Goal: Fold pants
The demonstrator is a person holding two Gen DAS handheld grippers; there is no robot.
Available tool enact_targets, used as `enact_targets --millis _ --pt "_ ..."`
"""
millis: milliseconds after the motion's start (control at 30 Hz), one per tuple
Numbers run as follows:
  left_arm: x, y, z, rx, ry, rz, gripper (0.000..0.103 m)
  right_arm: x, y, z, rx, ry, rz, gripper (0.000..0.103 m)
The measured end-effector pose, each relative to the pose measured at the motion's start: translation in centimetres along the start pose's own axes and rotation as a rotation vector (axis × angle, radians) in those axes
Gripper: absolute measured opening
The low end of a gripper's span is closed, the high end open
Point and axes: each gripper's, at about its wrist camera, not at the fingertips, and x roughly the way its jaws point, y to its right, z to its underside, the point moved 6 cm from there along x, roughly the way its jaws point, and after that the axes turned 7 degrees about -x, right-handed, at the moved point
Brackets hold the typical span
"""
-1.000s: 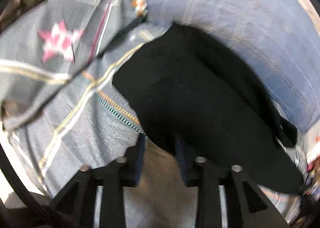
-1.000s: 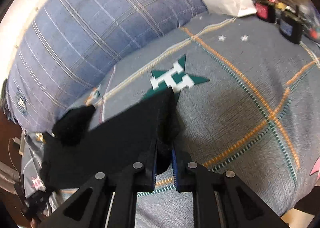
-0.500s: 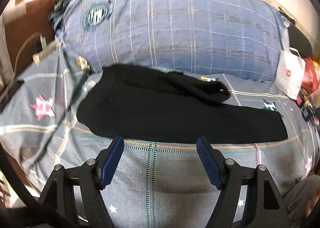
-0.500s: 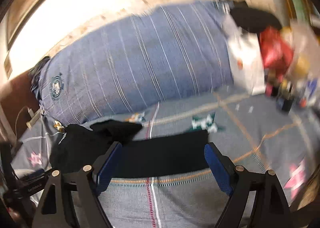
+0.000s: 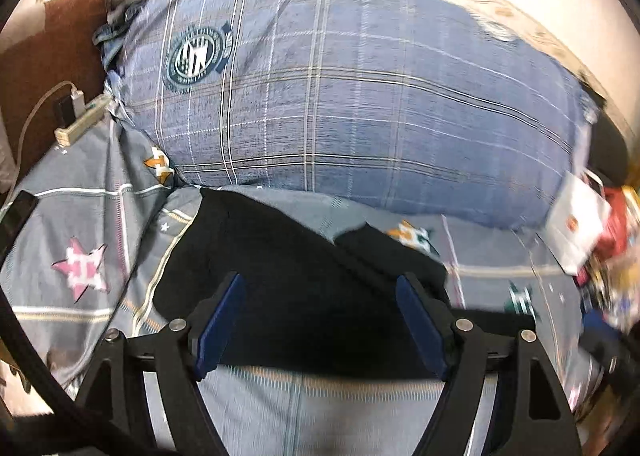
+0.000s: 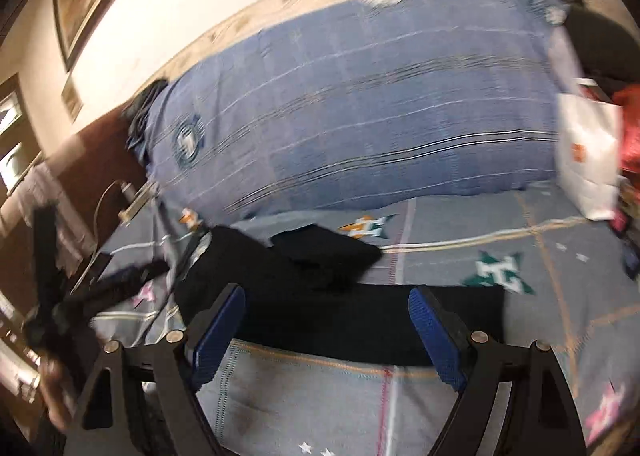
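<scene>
Lying flat on the bed, the black pants stretch sideways just in front of the big blue plaid pillow; same pants show in the right wrist view, w/ one leg end squared off near a green star patch and a loose flap folded back on top toward the pillow.

Left claw is spread wide, blue pads either side of the pants' middle, nothing between them; can't tell if the tips touch the cloth. Right claw is spread wide too, empty, pads framing the long front edge of the pants.

Writing: the pillow carries a round teal crest, lettering too blurred to read. Bedsheet stars have block "H"-like marks: pink star beside the pants' waist end, orange one under the pillow corner. White paper bag at the pillow's far end has a small orange logo, unreadable.

Edges/room: pants' front edge runs straight along an orange sheet stripe; bare sheet lies between that edge and the claws. Beside the pillow's crest end sits a charger w/ cable against a brown headboard. Red clutter crowds the bag side.
</scene>
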Motion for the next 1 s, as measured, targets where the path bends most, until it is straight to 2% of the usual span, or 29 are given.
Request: enact_targets --millis 133,233,267,300,333,400,500,600,633,667,700,733,767,800,867,1000 --pt "4.6 -0.1 -3.9 -0.012 -0.013 0.001 0.079 6.1 -0.4 -2.3 -0.004 -0.079 -0.105 0.086" --pt "7.6 -1.5 -5.1 -0.052 -0.035 0.005 0.079 11.4 -1.5 -3.8 -0.021 -0.151 -0.162 0.085" --pt "8.4 -2.3 -5.0 -0.083 -0.062 -0.018 0.079 13.4 -2.0 -4.2 -0.030 -0.175 -0.180 0.084" --pt "9.7 -3.6 -4.7 -0.132 -0.129 -0.067 0.079 15.6 -2.6 -4.6 -0.045 -0.199 -0.200 0.083" --pt "10.3 -4.4 -4.6 -0.164 -0.166 -0.066 0.079 17.5 -3.2 -4.9 -0.059 -0.225 -0.216 0.082" --pt "11.1 -5.6 -4.8 -0.206 -0.196 -0.039 0.079 21.9 -4.3 -5.3 -0.079 -0.297 -0.219 0.081" --pt "10.9 -7.2 -5.0 -0.222 -0.192 -0.102 0.079 28.1 -5.8 -5.4 -0.097 -0.400 -0.203 0.076" --pt "10.3 -7.6 -5.4 -0.231 -0.180 -0.114 0.079 32.7 -7.2 -4.8 -0.139 -0.483 -0.158 0.072" --pt "10.2 -7.7 -5.5 -0.236 -0.181 -0.107 0.079 33.8 -7.4 -4.5 -0.164 -0.508 -0.118 0.068" --pt "10.1 -7.8 -5.5 -0.240 -0.182 -0.103 0.079 35.0 -7.5 -4.1 -0.200 -0.542 -0.063 0.046" --pt "10.0 -8.0 -5.4 -0.246 -0.181 -0.105 0.079 35.9 -7.2 -3.6 -0.227 -0.574 0.015 0.032" --pt "9.9 -8.1 -5.5 -0.249 -0.180 -0.106 0.079 36.3 -6.8 -3.3 -0.222 -0.592 0.045 0.017" --pt "9.9 -8.1 -5.5 -0.253 -0.180 -0.103 0.079 35.9 -6.7 -3.2 -0.198 -0.592 0.024 0.007" --pt "9.8 -8.1 -5.5 -0.258 -0.183 -0.097 0.079 35.3 -6.7 -3.5 -0.196 -0.576 0.019 0.005" --pt "9.9 -7.8 -5.4 -0.266 -0.188 -0.073 0.079 32.9 -6.0 -4.6 -0.207 -0.515 0.075 0.005" --pt "10.3 -6.7 -4.9 -0.264 -0.212 -0.004 0.079 25.3 -3.0 -7.1 -0.138 -0.352 0.129 0.005"
